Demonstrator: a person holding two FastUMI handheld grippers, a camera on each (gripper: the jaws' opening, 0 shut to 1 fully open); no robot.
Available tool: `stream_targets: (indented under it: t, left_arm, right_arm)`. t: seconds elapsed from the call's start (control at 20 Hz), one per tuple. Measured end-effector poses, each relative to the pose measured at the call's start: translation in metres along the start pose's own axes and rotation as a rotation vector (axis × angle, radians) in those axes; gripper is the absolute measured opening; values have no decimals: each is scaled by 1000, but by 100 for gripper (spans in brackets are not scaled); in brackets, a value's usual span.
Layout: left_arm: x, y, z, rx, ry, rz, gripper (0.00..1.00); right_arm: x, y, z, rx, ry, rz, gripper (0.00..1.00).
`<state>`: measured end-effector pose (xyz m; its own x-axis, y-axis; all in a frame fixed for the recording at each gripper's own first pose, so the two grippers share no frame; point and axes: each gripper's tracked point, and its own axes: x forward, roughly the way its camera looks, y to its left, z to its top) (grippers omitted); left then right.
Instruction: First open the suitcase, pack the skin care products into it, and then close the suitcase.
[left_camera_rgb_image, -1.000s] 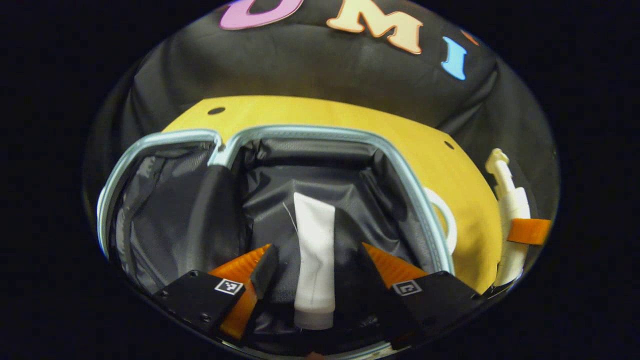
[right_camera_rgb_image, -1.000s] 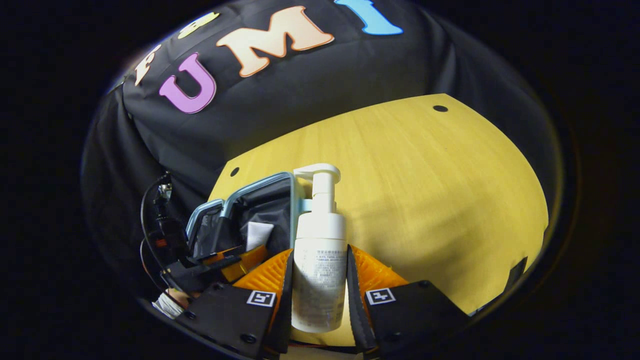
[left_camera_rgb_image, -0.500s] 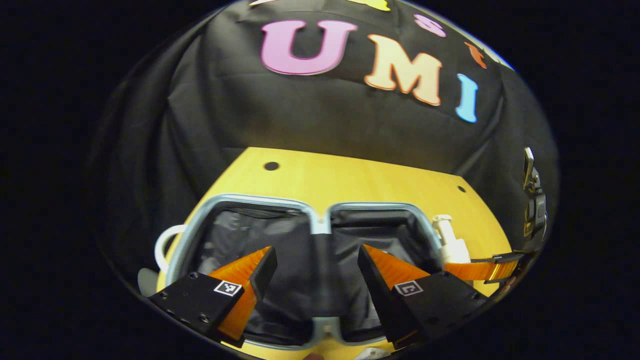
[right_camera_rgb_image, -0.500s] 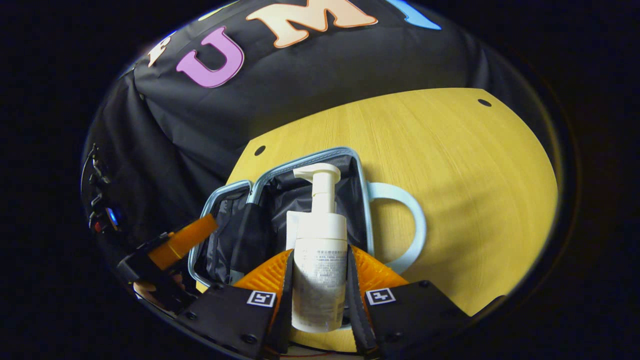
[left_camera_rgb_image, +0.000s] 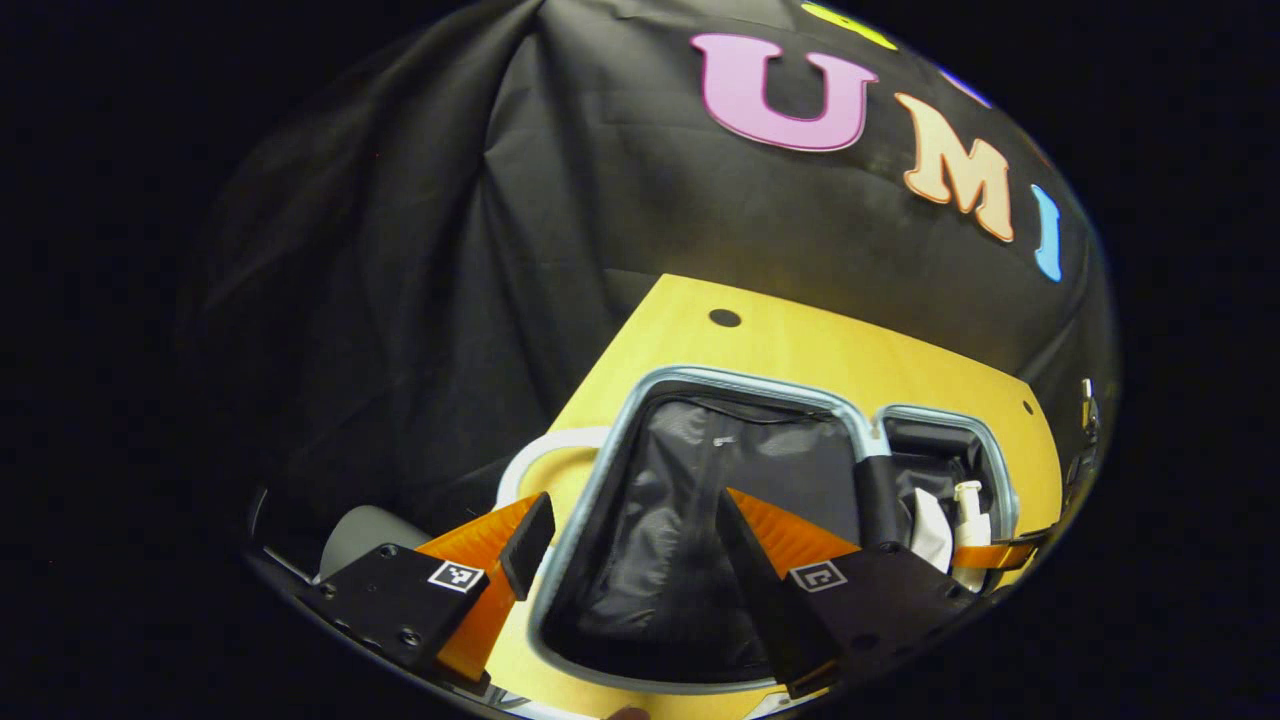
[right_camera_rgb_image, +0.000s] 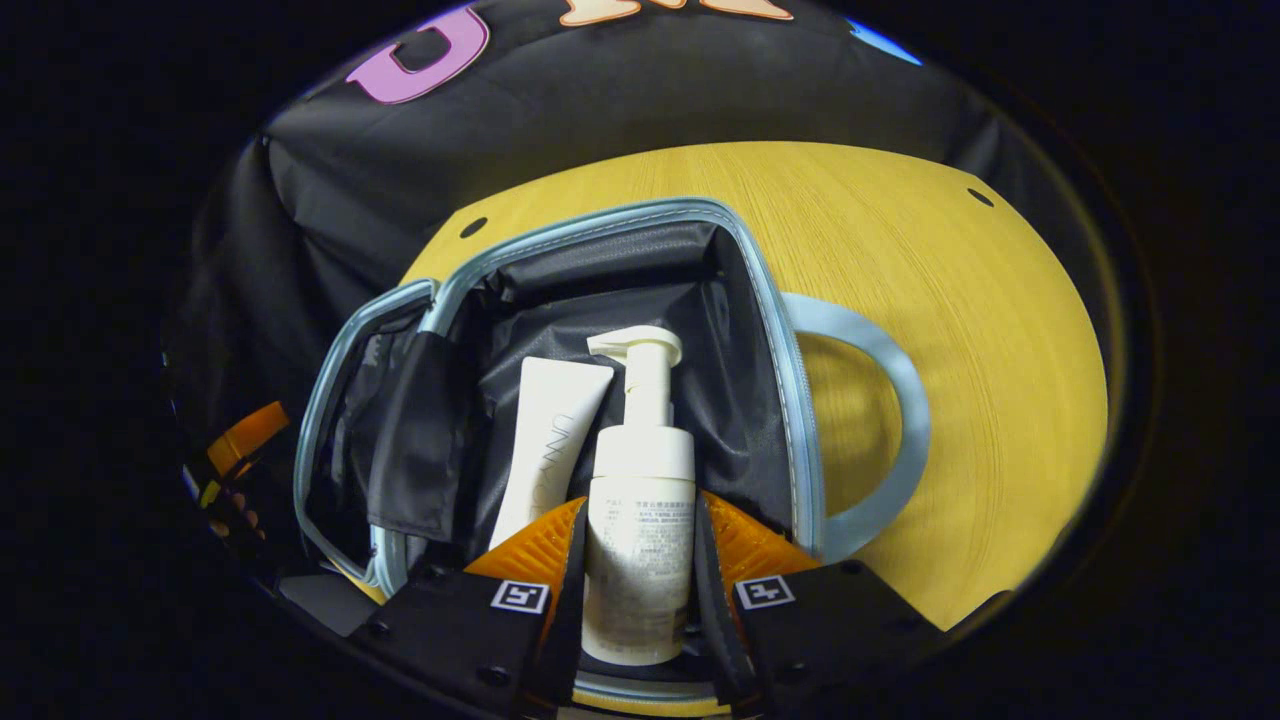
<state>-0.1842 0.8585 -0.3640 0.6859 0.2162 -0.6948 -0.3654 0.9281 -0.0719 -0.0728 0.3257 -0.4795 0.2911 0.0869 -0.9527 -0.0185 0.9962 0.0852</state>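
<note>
The small suitcase (right_camera_rgb_image: 790, 400) with a pale blue rim lies open on the yellow table (right_camera_rgb_image: 980, 330), its black lining showing. In the right gripper view my right gripper (right_camera_rgb_image: 640, 570) is shut on a white pump bottle (right_camera_rgb_image: 640, 520), held upright over the right half of the case. A white tube (right_camera_rgb_image: 545, 450) lies in that half beside it. In the left gripper view my left gripper (left_camera_rgb_image: 630, 530) stands open and empty above the left half of the suitcase (left_camera_rgb_image: 600, 500). Far right there, the pump bottle (left_camera_rgb_image: 968, 510) and tube (left_camera_rgb_image: 930, 515) show in the other half.
The suitcase's pale blue handle (right_camera_rgb_image: 890, 430) loops out onto the table at the right. A second pale handle (left_camera_rgb_image: 545, 450) sticks out at the left in the left gripper view, and a grey round thing (left_camera_rgb_image: 365, 530) sits below it. Black cloth walls close the back.
My left gripper let go of the white tube in the case and drew away left. My right gripper carried the pump bottle over and down into the right half.
</note>
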Motion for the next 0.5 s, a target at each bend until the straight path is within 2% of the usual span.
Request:
stream_targets:
  t: [0.1,0.2,0.25,0.3,0.35,0.45,0.5]
  left_arm:
    - [8,17,-5,-17,18,9,95]
    - [15,34,-10,-13,34,23,95]
    - [18,41,-8,-7,36,29,95]
    - [21,45,-5,-2,40,37,95]
    - [25,51,-4,4,42,44,95]
    - [31,60,-1,6,43,53,96]
    - [35,61,-1,3,43,48,94]
  right_arm:
    - [-3,1,-1,-1,5,3,58]
    - [-10,9,6,7,-11,47,58]
    - [-13,14,13,14,-33,72,74]
    - [-18,20,14,21,-40,99,76]
    - [-27,23,18,22,-58,115,88]
    - [-35,23,26,17,-94,123,96]
    - [-41,22,32,15,-115,126,96]
